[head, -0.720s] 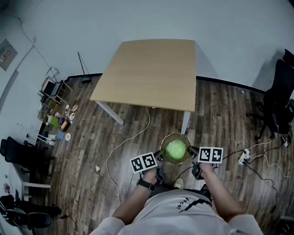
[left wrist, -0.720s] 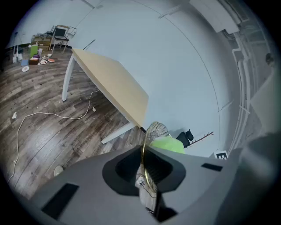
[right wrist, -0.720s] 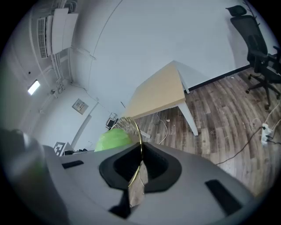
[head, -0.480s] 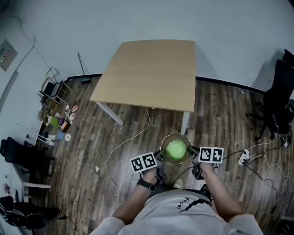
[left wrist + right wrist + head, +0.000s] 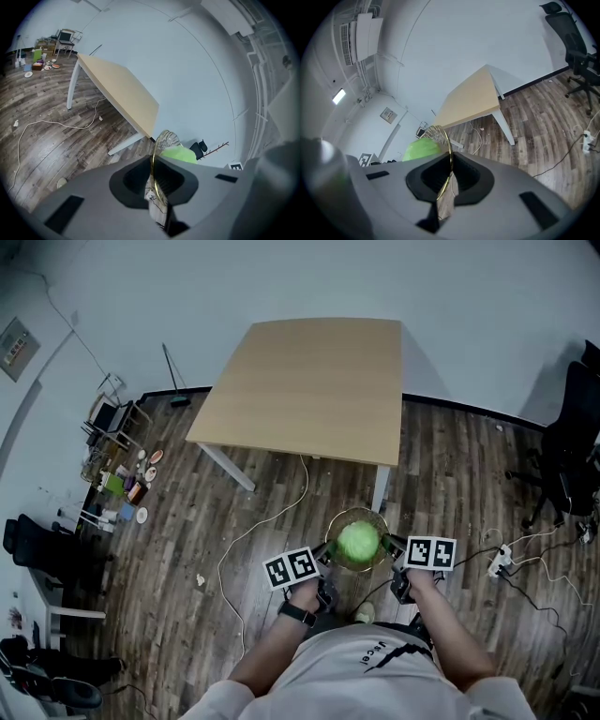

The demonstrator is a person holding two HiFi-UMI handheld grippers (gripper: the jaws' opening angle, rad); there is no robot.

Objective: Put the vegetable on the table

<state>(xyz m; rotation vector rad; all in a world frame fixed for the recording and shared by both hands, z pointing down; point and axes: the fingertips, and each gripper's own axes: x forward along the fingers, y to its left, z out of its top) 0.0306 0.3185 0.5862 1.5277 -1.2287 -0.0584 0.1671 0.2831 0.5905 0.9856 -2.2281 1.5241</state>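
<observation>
A round green cabbage [image 5: 358, 543] lies in a gold wire basket [image 5: 359, 513], held in the air over the floor just in front of the person. My left gripper [image 5: 325, 554] is shut on the basket's left rim [image 5: 153, 157], and my right gripper [image 5: 392, 547] is shut on its right rim [image 5: 449, 152]. The cabbage [image 5: 180, 153] shows beyond the left jaws, and the cabbage [image 5: 419, 150] shows to the left of the right jaws. A bare light wooden table [image 5: 309, 390] stands ahead, its near edge a short way beyond the basket.
A white cable [image 5: 253, 531] trails across the wooden floor under the table's near side. A black office chair [image 5: 572, 446] stands at the right, with a power strip [image 5: 495, 559] and cords near it. Small clutter [image 5: 117, 488] lines the left wall.
The head view has shifted very slightly. Both grippers hold the basket with the cabbage in the same place as before.
</observation>
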